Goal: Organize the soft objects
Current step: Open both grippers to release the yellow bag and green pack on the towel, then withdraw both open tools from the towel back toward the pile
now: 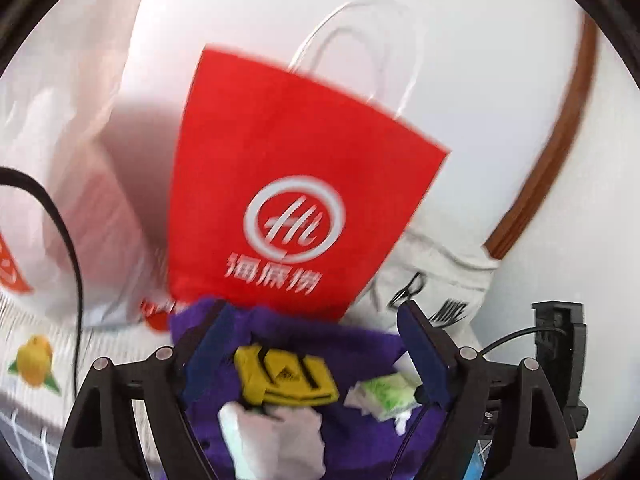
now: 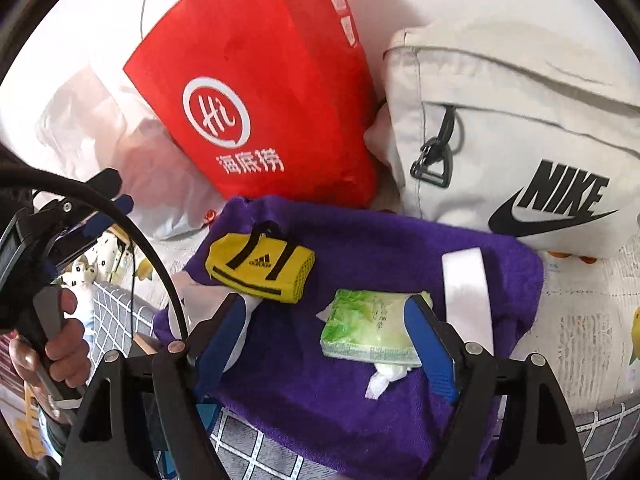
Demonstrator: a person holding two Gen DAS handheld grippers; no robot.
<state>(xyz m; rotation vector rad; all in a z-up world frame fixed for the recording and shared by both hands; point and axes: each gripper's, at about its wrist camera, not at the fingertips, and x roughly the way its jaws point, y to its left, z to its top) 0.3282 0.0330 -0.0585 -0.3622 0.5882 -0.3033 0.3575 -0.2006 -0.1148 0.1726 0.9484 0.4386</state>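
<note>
A purple towel (image 2: pixel 360 248) lies on the surface, also in the left wrist view (image 1: pixel 360 340). On it sit a small yellow Adidas pouch (image 2: pixel 260 268) (image 1: pixel 286 374), a green tissue pack (image 2: pixel 372 328) (image 1: pixel 386 394) and a white cloth piece (image 1: pixel 276 436). A white strap (image 2: pixel 468 296) crosses the towel. My right gripper (image 2: pixel 326 322) is open, its blue fingers astride the tissue pack. My left gripper (image 1: pixel 316 322) is open above the towel and pouch, holding nothing.
A red paper bag (image 2: pixel 260 92) (image 1: pixel 296 168) stands behind the towel. A beige Nike bag (image 2: pixel 520 140) (image 1: pixel 436 276) lies at the right. A clear plastic bag (image 2: pixel 92 120) is at the left. A grid-patterned cover (image 2: pixel 256 456) shows below. The left gripper's handle and hand (image 2: pixel 48 344) are at the left edge.
</note>
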